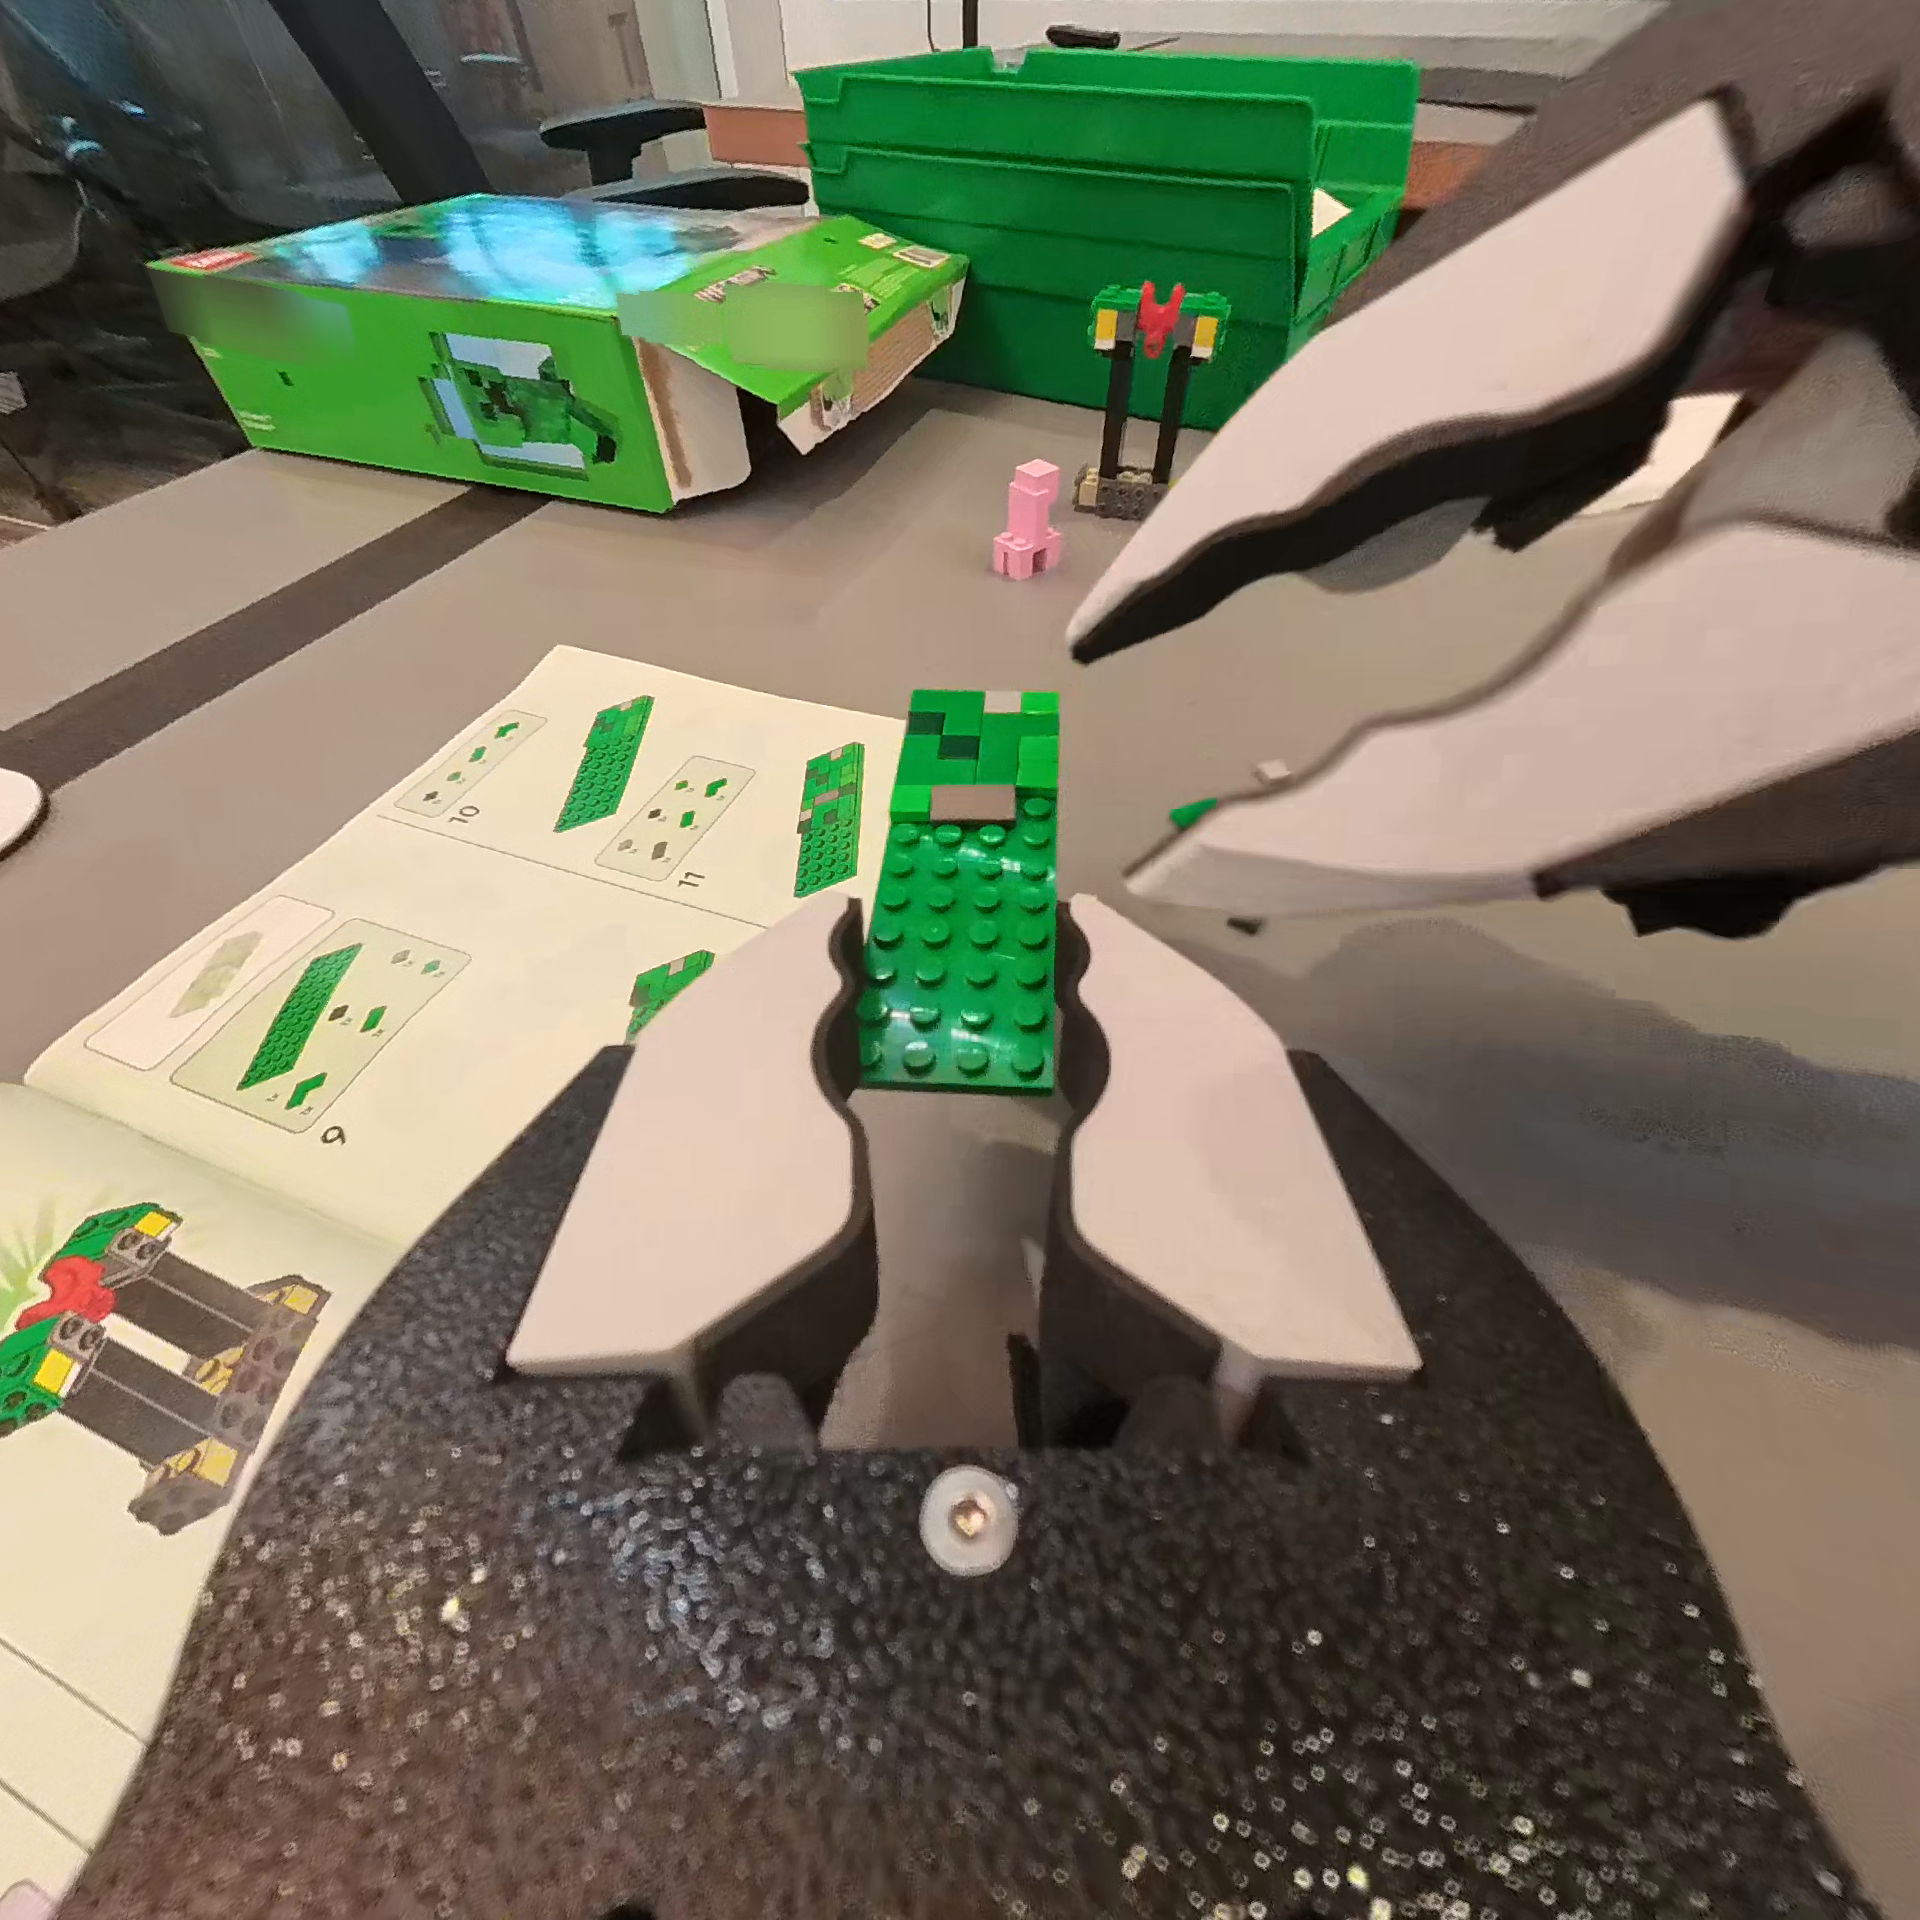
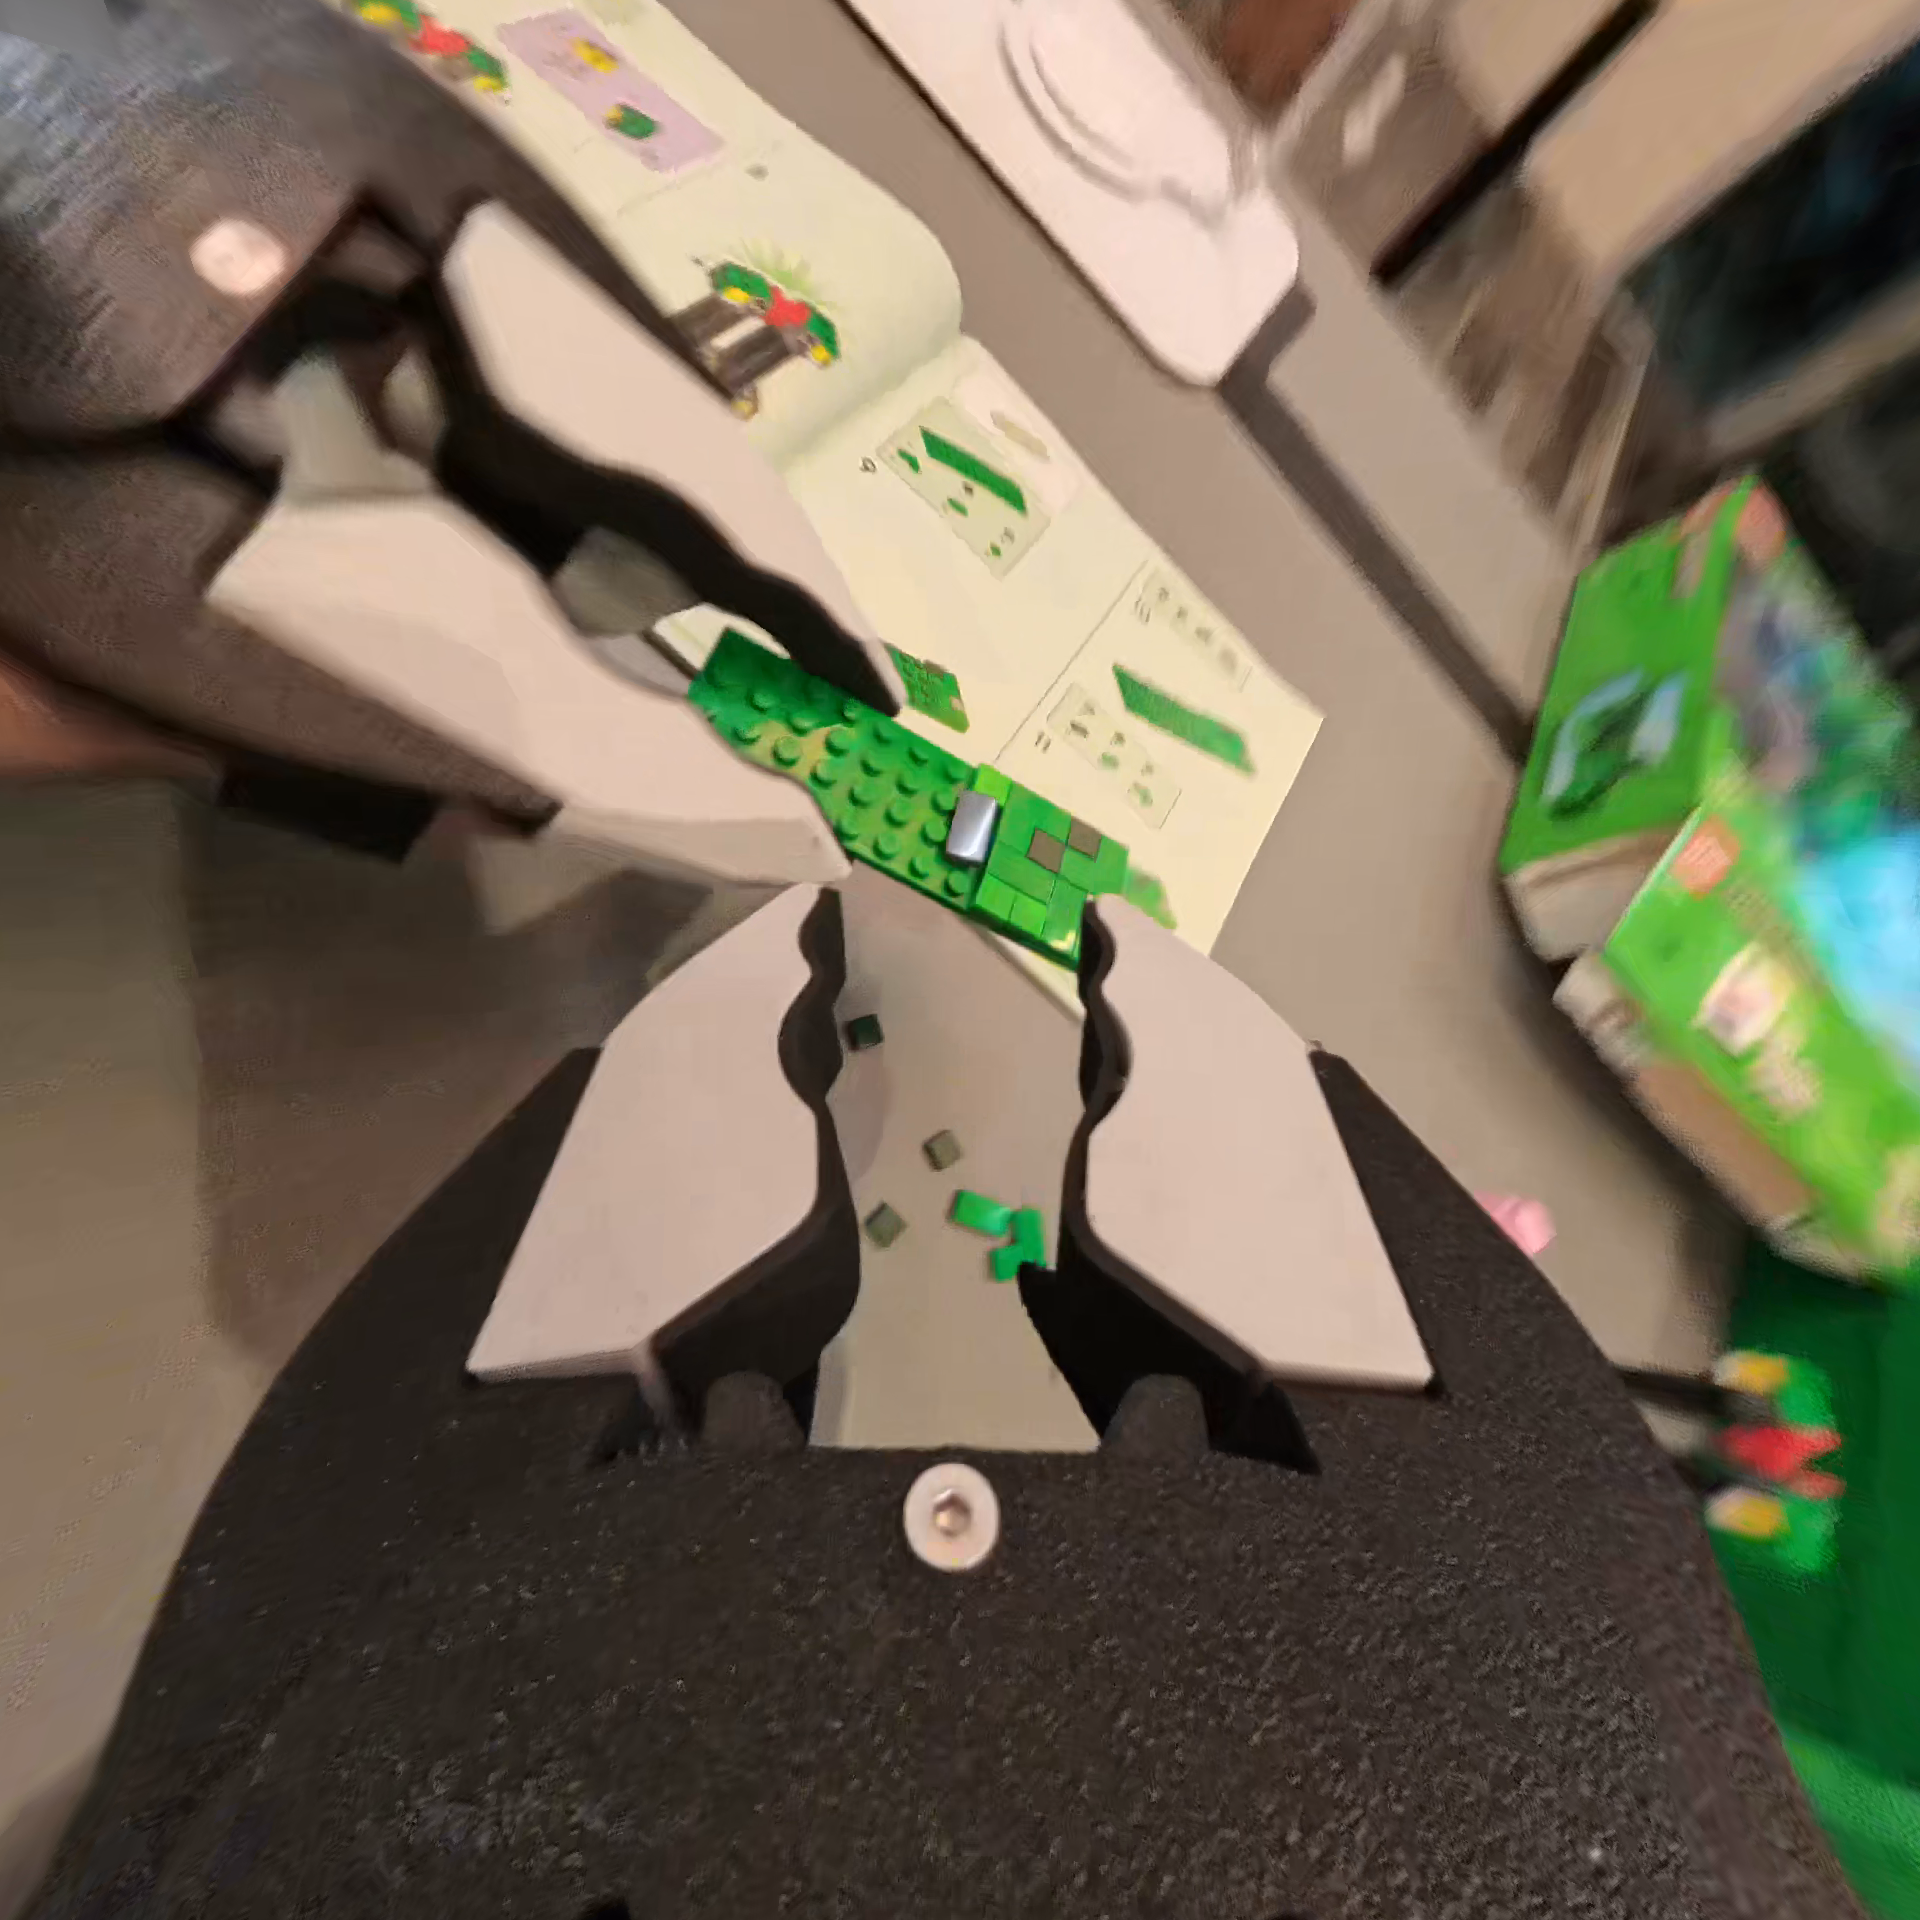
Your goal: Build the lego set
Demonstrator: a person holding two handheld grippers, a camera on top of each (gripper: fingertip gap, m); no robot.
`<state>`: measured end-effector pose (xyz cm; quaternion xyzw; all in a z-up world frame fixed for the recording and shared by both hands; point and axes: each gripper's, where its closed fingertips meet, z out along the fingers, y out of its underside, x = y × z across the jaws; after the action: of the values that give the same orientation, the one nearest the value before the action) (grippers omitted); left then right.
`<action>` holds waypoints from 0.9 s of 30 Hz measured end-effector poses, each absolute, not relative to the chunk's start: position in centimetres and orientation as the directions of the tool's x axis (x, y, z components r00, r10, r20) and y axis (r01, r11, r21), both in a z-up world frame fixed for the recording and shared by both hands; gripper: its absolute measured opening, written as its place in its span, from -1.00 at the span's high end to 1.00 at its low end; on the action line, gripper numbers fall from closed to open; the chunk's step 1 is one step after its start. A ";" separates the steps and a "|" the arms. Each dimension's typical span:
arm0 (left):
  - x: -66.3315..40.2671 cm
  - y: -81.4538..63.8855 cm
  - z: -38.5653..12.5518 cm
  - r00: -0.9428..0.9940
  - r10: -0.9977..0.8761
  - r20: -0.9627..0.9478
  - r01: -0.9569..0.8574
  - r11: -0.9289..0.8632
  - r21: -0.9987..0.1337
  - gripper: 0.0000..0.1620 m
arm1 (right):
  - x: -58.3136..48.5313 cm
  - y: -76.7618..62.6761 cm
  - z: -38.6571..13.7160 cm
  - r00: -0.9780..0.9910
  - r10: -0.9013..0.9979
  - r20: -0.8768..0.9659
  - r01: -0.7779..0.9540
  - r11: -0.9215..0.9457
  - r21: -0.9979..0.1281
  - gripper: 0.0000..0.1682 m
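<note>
Lego plate [image 1: 961, 935], green and part-tiled, lay pinched at its near end by the left gripper [image 1: 961, 935], long axis running straight ahead. Right gripper [image 2: 956, 925] (jaws apart, empty) hovered beside its tiled end; loose tiles [image 2: 982, 1216] lay beneath.

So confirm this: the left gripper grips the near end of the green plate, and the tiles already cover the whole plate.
Not the whole plate. In the left wrist view the left gripper does hold the green plate at its near end, but the tiles cover only the far end; the rest shows bare studs.
</note>
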<state>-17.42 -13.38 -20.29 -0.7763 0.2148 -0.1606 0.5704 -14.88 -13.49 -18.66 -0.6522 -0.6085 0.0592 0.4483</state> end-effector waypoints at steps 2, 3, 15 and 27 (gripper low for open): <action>-17.3 -13.4 -20.3 0.848 -0.530 0.024 -0.138 -0.263 -0.955 0.58 | -14.8 -14.3 -18.5 0.099 0.741 0.664 0.729 0.400 -0.555 0.48; -17.3 -13.5 -20.3 0.844 -0.536 0.033 -0.132 -0.267 -0.955 0.58 | -14.9 -14.5 -18.1 0.045 0.635 0.771 0.714 0.520 -0.469 0.49; -16.5 -13.9 -20.4 0.803 -0.593 0.068 -0.129 -0.283 -0.950 0.58 | -15.6 -12.8 -20.2 -0.214 0.152 0.965 0.692 0.721 0.040 0.64; -16.3 -14.1 -20.3 0.791 -0.606 0.081 -0.117 -0.280 -0.953 0.58 | -15.7 -12.0 -20.0 -0.225 0.032 0.974 0.724 0.674 0.145 0.91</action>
<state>-16.29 -14.06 -20.27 -0.7687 0.2353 -0.2218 0.5519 -15.72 -12.02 -19.99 -0.2624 -0.7201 -0.3065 0.5646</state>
